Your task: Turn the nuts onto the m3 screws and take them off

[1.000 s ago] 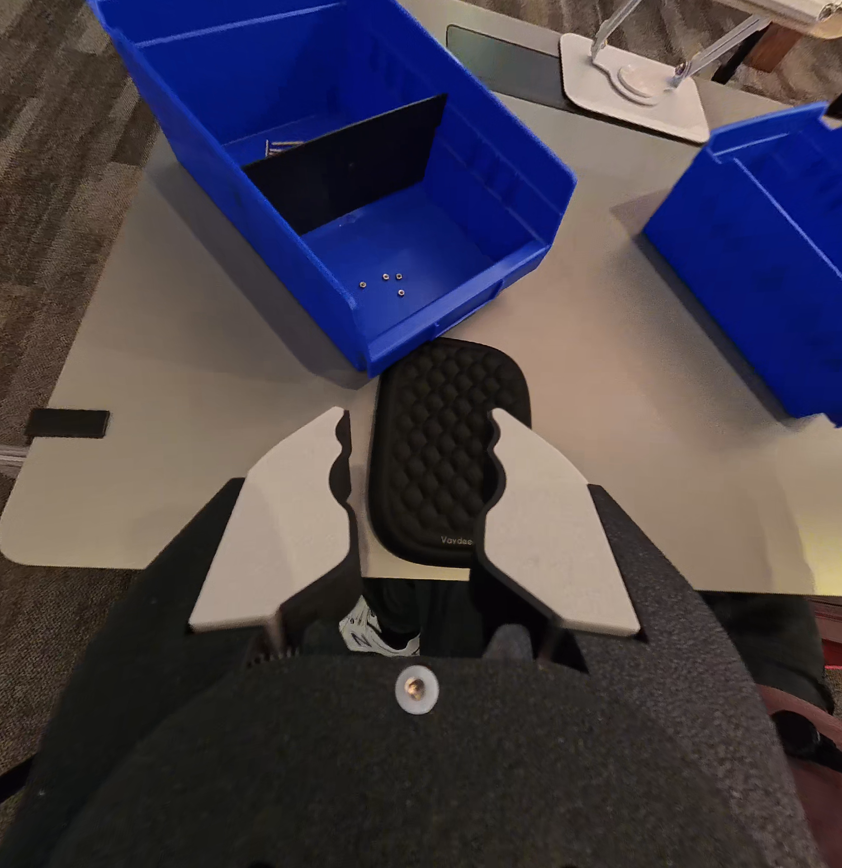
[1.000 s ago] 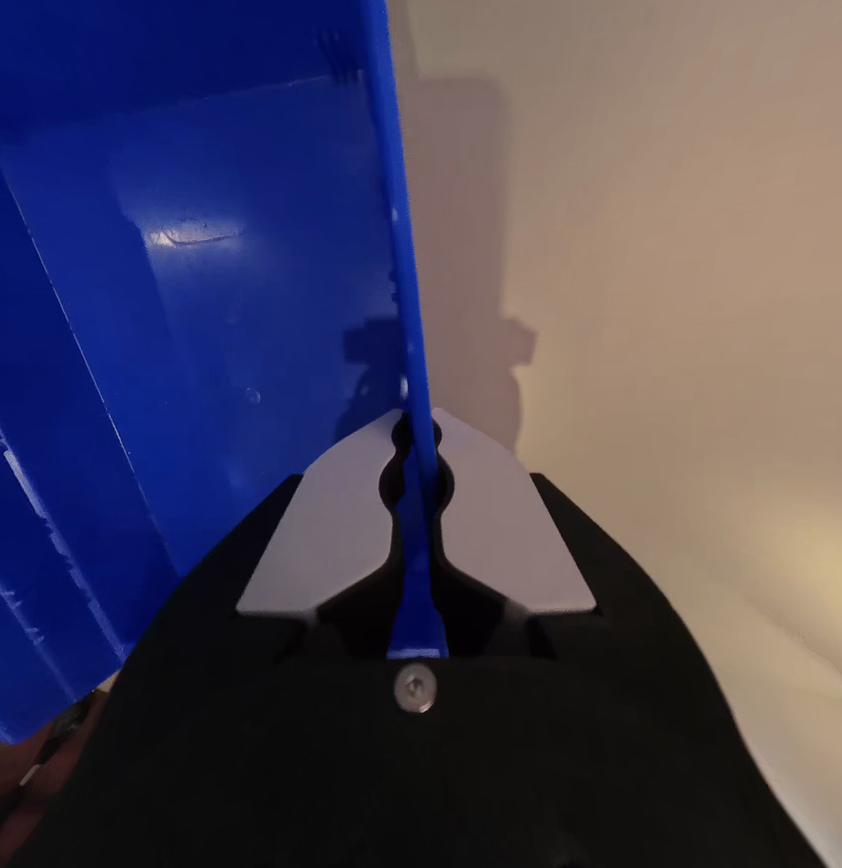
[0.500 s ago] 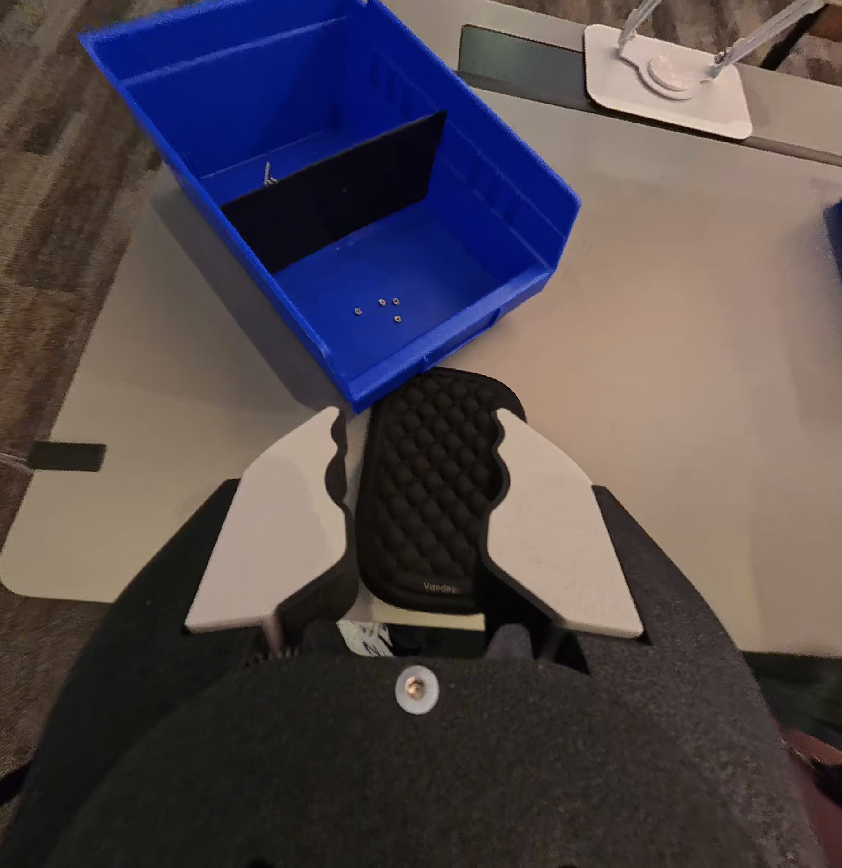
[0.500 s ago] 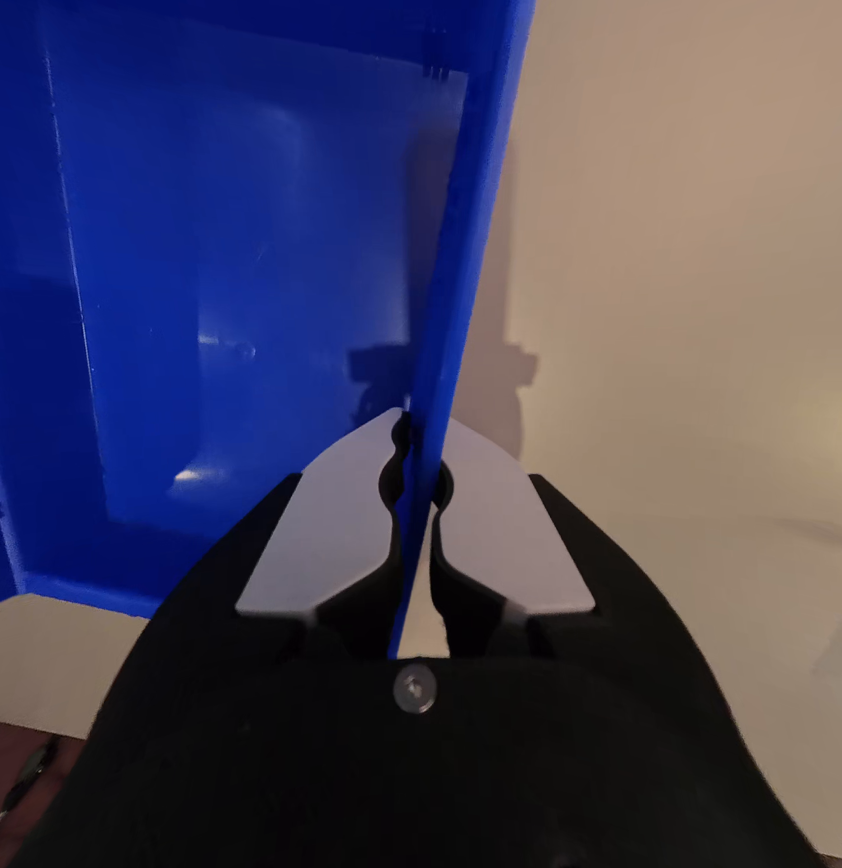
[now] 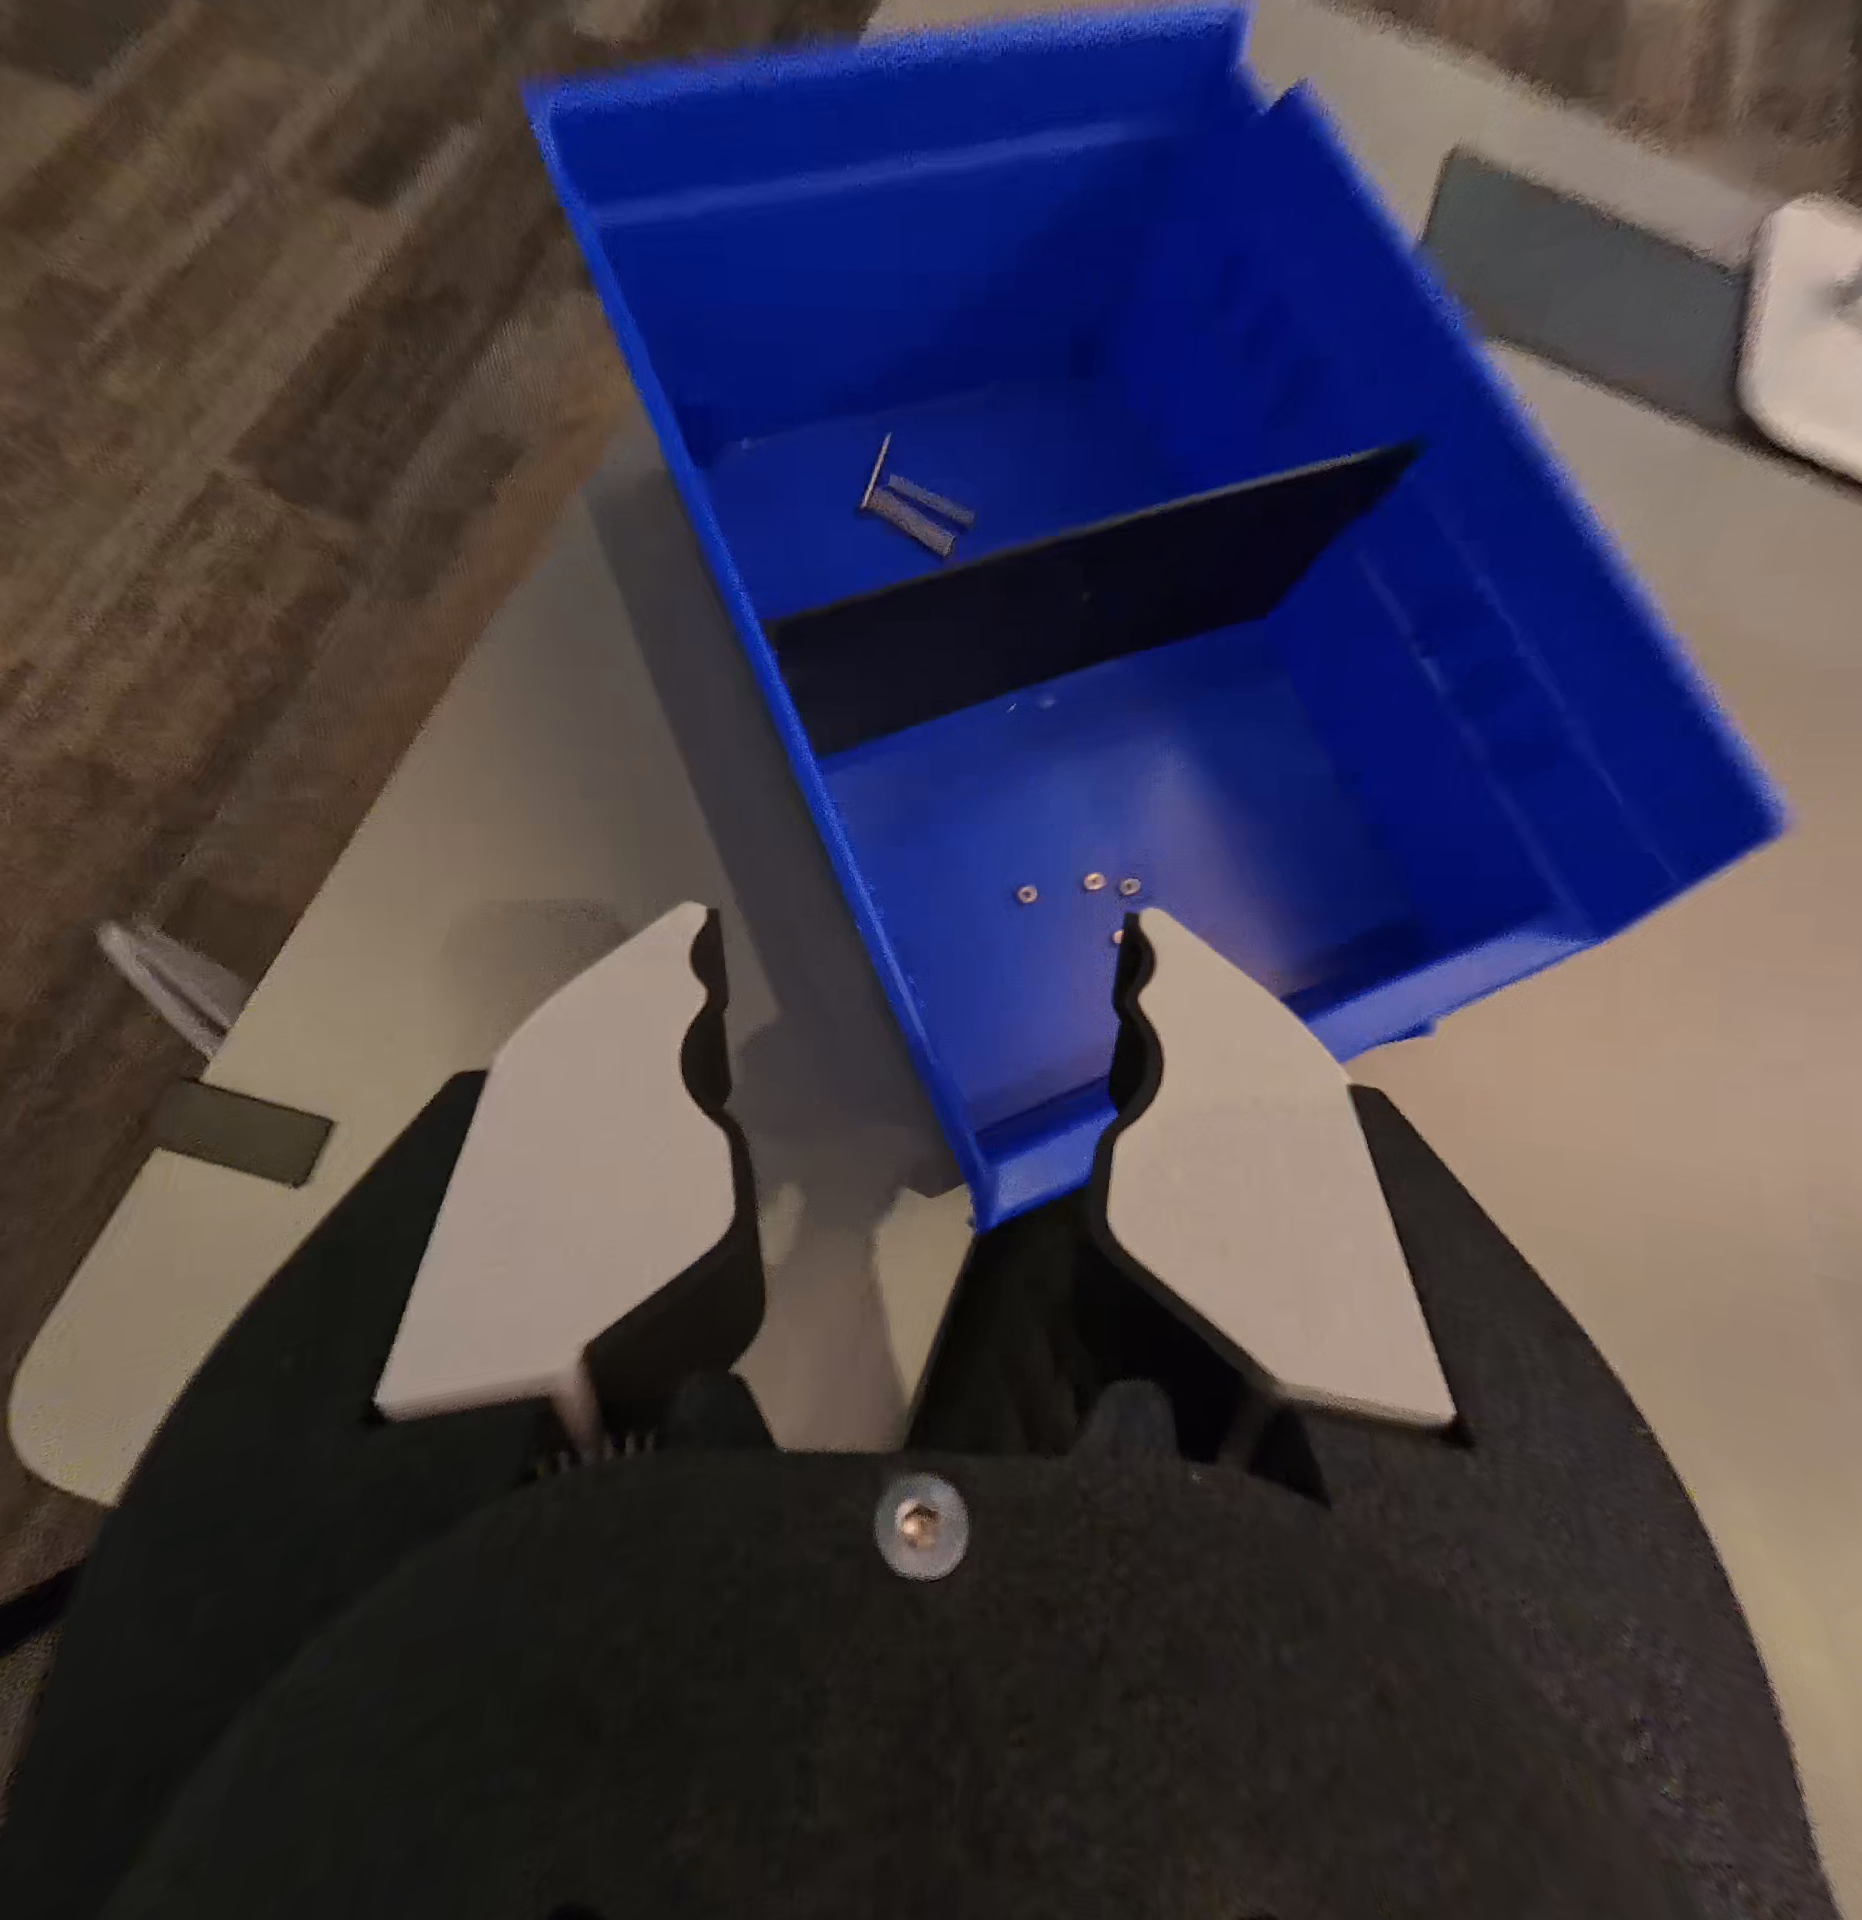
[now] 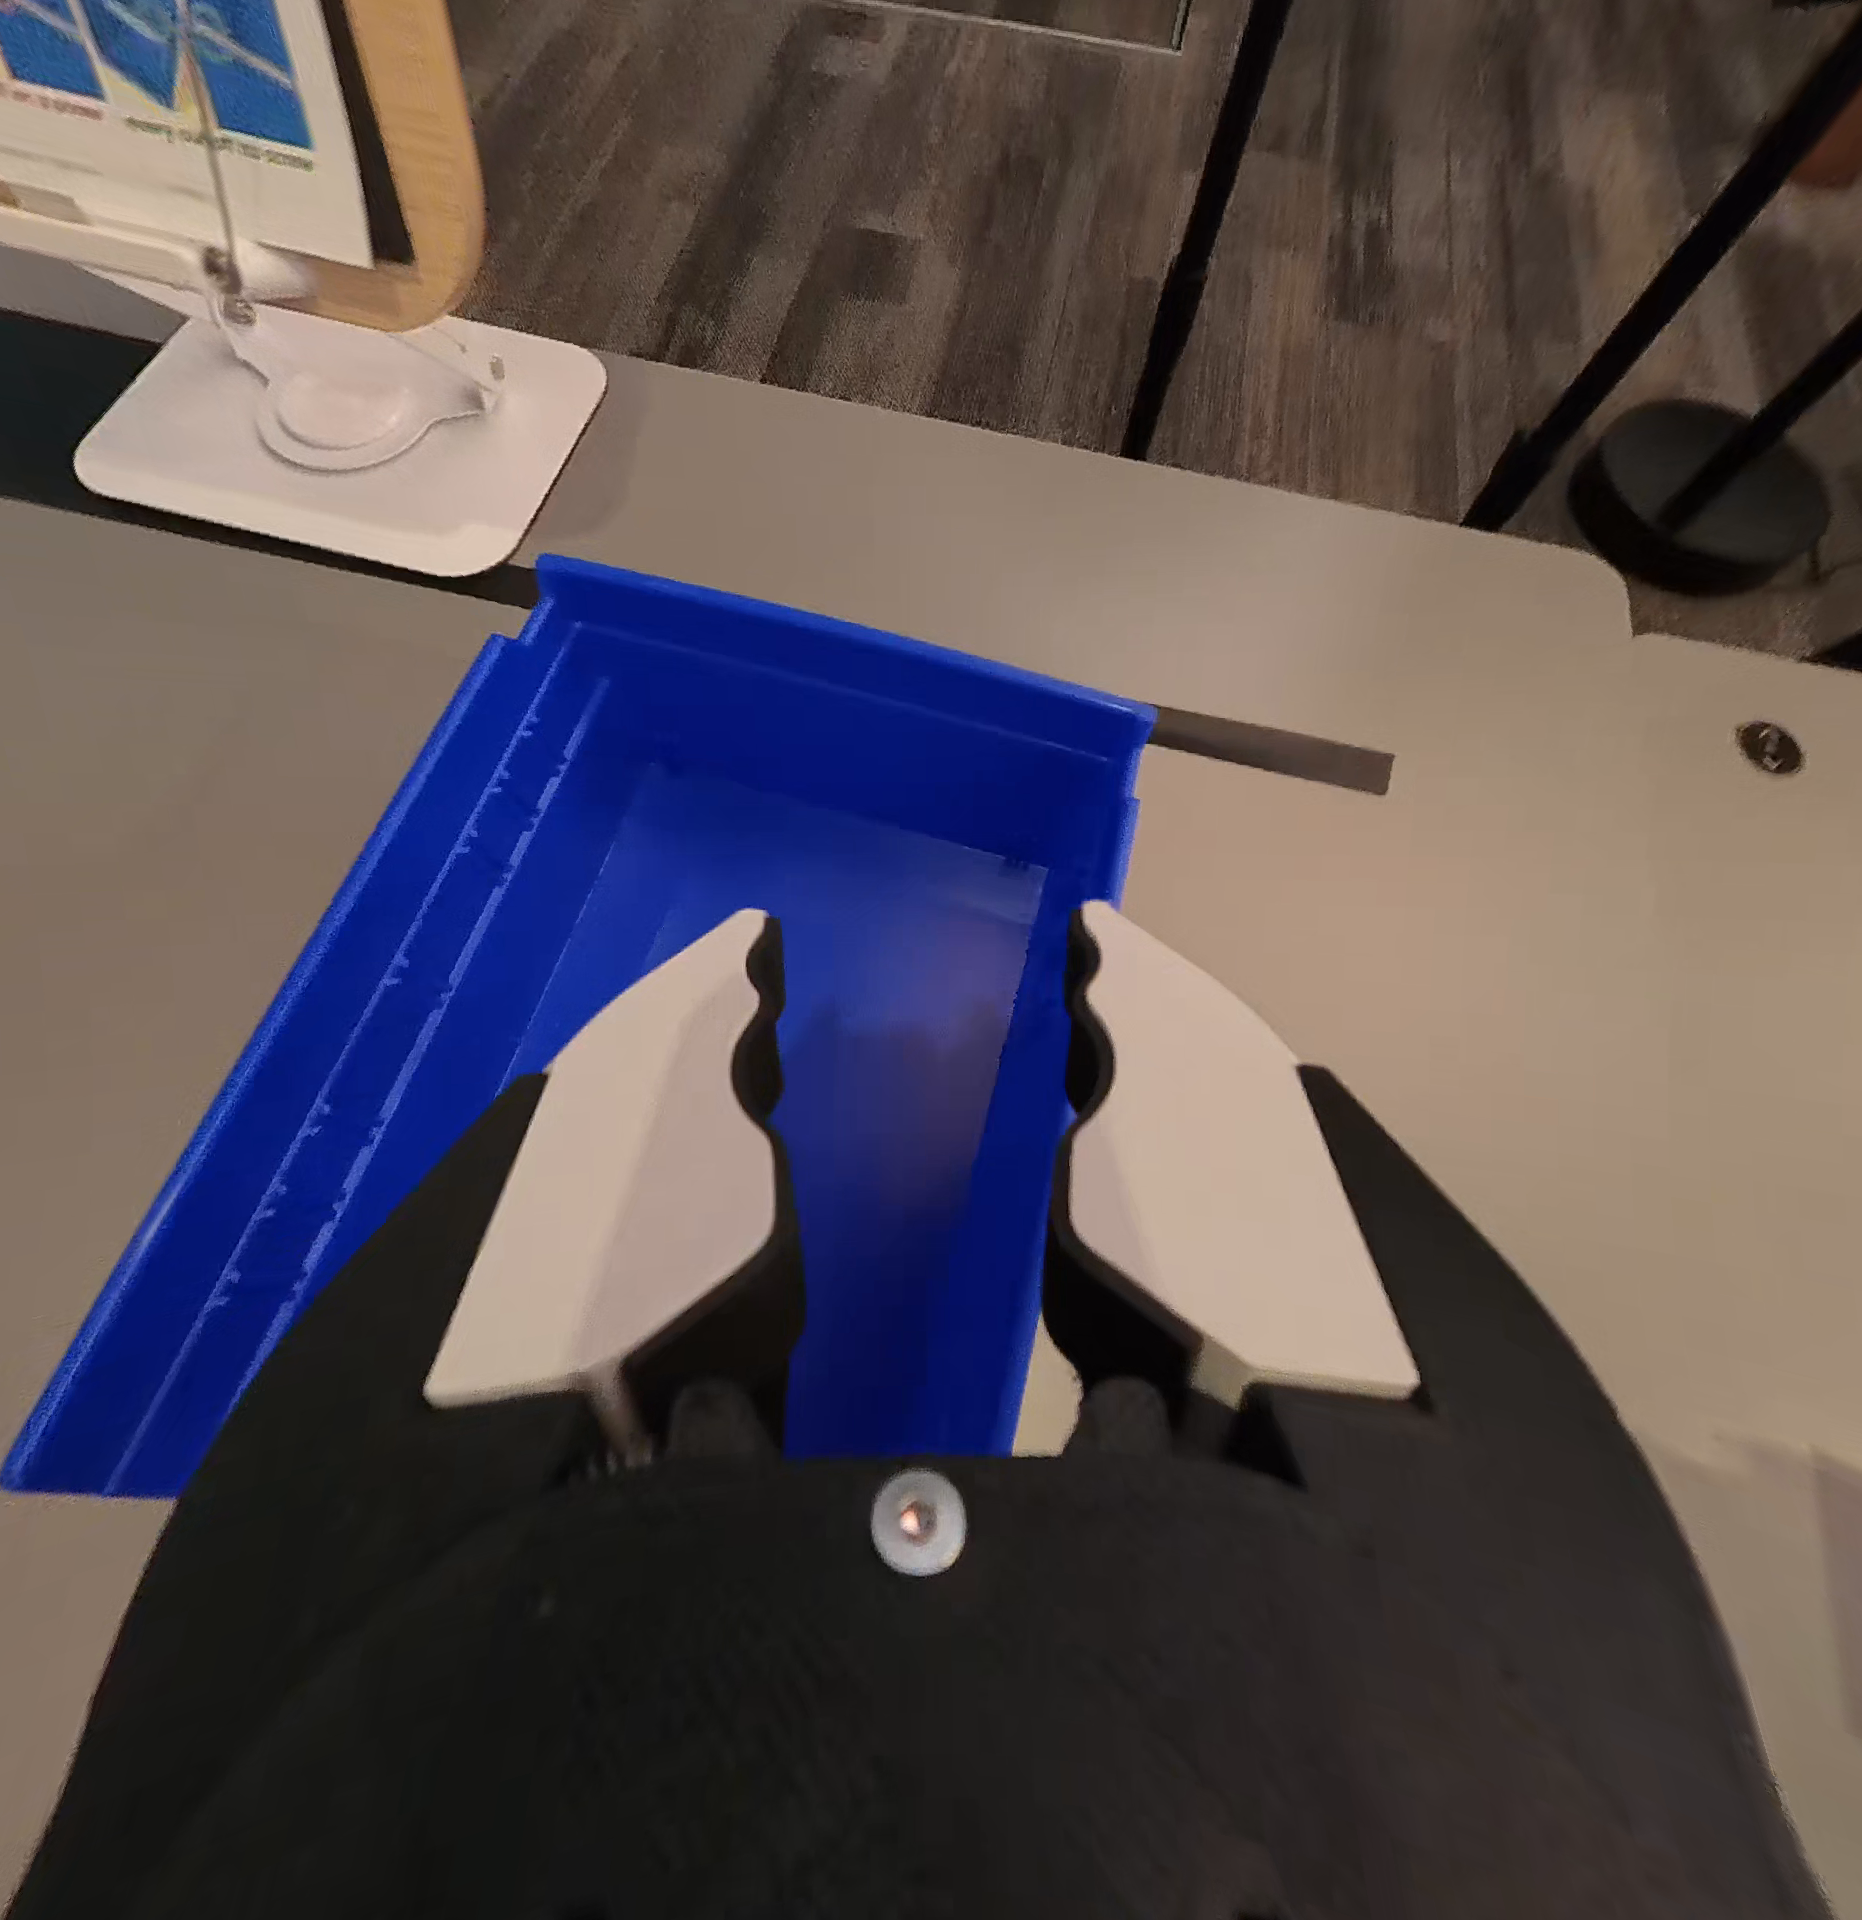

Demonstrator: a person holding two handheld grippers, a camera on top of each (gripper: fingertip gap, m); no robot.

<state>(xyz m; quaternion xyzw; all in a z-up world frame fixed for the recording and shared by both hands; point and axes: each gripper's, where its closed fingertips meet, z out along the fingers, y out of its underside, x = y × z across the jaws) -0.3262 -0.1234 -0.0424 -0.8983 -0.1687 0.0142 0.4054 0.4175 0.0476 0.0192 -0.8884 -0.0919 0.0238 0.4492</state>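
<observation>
Four nuts [image 5: 1091,894] lie in the divided blue bin [image 5: 1592,665], screws [image 5: 911,506] beyond its black divider [image 5: 1093,613]. We hold left gripper [image 5: 919,925] and right gripper [image 6: 922,925] spread apart, empty.

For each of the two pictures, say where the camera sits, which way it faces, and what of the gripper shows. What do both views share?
Left wrist view: on the left gripper, looking down into a divided blue bin of nuts and screws; open fingers show.
Right wrist view: on the right gripper, over an empty blue bin; open fingers show.
Shared: grey table, white stand.
</observation>
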